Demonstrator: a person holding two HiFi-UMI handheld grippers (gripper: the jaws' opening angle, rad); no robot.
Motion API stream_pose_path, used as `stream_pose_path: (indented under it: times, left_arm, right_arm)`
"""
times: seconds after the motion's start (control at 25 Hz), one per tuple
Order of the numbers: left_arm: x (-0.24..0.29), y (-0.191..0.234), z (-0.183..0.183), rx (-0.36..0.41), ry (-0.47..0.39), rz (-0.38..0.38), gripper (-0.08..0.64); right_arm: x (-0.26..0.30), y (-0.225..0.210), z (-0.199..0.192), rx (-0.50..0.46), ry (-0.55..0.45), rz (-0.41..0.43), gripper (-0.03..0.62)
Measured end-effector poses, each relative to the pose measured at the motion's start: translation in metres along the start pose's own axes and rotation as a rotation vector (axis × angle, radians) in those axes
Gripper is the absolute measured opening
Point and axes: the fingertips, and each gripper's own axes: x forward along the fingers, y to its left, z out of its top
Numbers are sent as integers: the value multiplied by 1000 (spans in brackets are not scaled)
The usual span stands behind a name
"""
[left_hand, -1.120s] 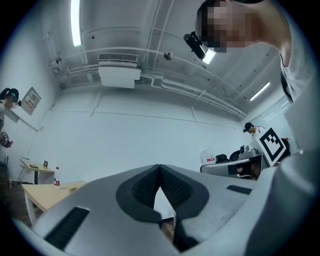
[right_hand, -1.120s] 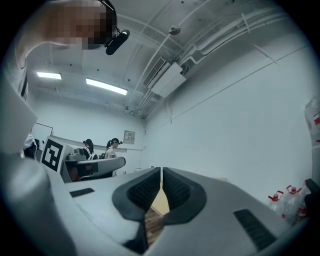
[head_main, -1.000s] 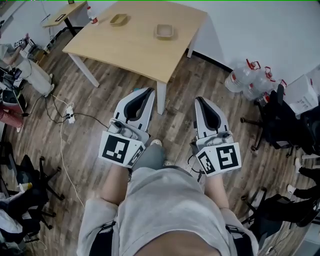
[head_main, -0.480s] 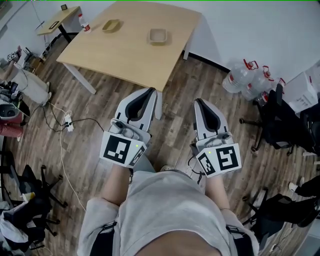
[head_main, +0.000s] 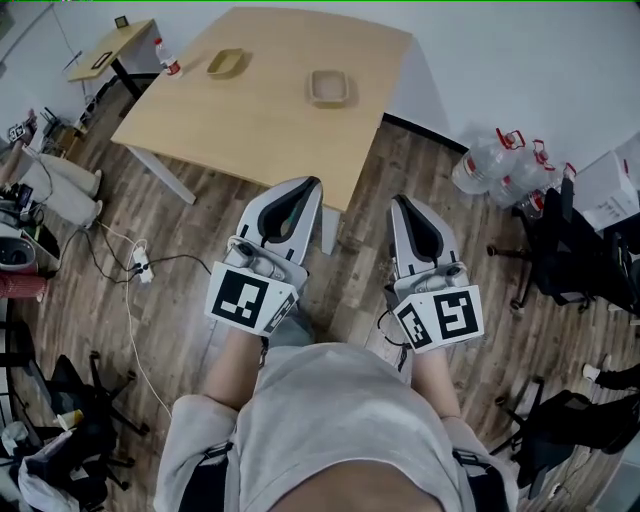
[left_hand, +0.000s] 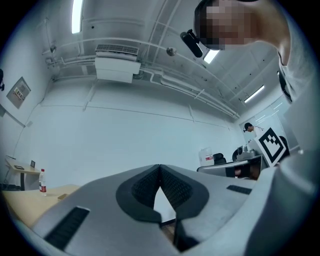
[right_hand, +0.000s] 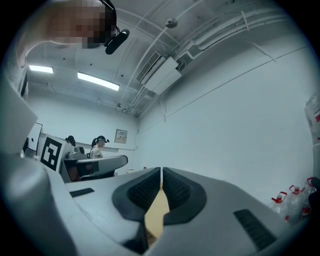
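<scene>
The table (head_main: 262, 120) has slid nearer; its edge now lies just past the left gripper (head_main: 308, 186), with the right gripper (head_main: 401, 203) off its corner. Both pairs of jaws are closed on nothing. Farther along the table, a near tray (head_main: 330, 87) and a far tray (head_main: 225, 63) look untouched. Only the gripper views show the ceiling.

Matt wood table (head_main: 250, 110); plank floor (head_main: 180, 260); ribbed rubber claw pads (left_hand: 172, 187).
</scene>
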Motion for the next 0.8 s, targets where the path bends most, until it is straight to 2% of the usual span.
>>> stream_pose_path:
  times: [0.52,0.8]
  left_arm:
    - [35,127,-19,-2,16,-142,14]
    - [46,171,-35,-21,24,-207,14]
  right_arm:
    - [131,27,-11,1,-15,-120,23]
    - [169,38,-21,-4,-2,-186,21]
